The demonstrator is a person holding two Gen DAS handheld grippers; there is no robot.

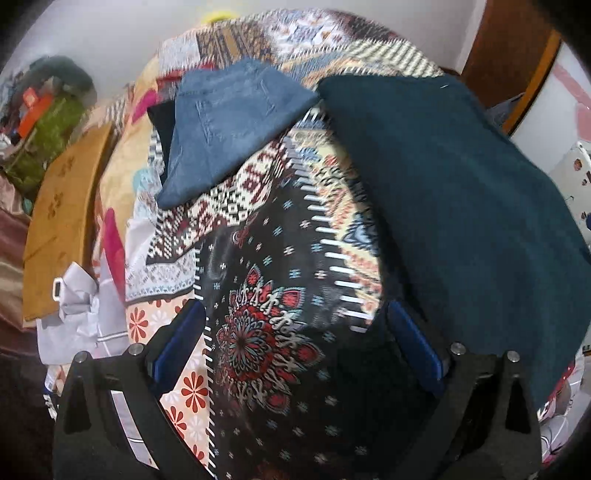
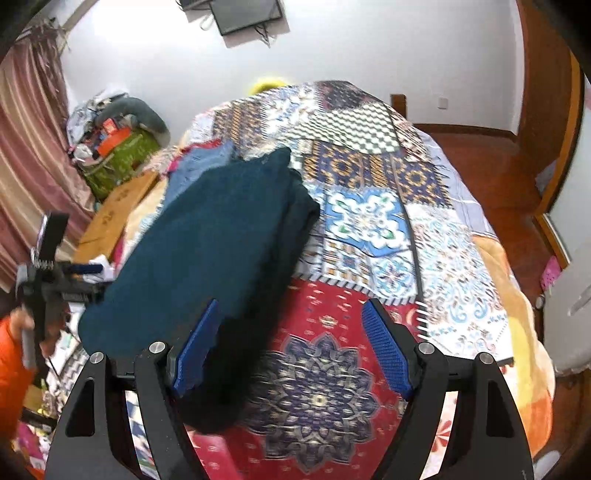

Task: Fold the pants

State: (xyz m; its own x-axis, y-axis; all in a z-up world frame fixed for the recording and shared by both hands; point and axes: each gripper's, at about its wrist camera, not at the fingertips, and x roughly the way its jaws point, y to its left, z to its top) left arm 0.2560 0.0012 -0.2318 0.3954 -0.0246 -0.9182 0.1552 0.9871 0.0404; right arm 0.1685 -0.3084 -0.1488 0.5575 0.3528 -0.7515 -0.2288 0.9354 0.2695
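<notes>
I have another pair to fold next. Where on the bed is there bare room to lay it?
The widest free patch is the patterned patchwork bedspread right of the folded dark teal pants, out to the bed's edge. A smaller gap lies between them and the folded blue denim jeans. The left side is crowded with the brown cardboard box.

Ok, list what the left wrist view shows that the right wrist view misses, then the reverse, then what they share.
Left wrist only: the left gripper, open and empty over the bedspread.

Right wrist only: the right gripper, open; a wall-mounted screen; a person's orange sleeve.

Shared: the dark teal pants, the folded jeans, the cardboard box.
</notes>
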